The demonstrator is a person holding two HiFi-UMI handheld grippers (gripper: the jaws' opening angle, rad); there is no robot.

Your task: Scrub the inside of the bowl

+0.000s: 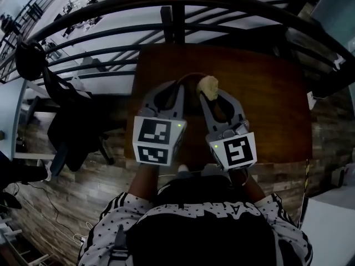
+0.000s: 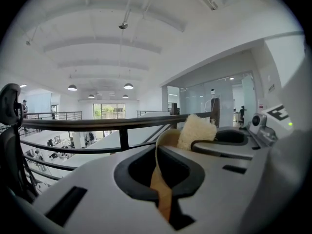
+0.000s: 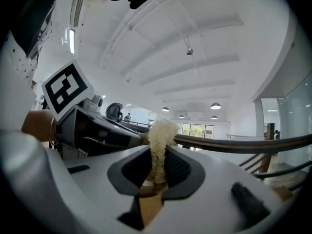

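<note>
The left gripper (image 1: 171, 90) fingers pinch the thin rim of the bowl (image 2: 162, 182), over the desk (image 1: 266, 93). The right gripper (image 1: 215, 97) fingers squeeze a soft scrubber (image 3: 158, 145) beside it. The bowl looks light, hard and maybe slippery, so hold the rim tight.

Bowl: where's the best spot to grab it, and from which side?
Probably the rim of the bowl, from its left side, with one jaw inside and one outside. The wall is thin and curved, so it fits edge-on between jaws, the way the left gripper pinches it. That leaves the inside free for the sponge in the right gripper.
</note>
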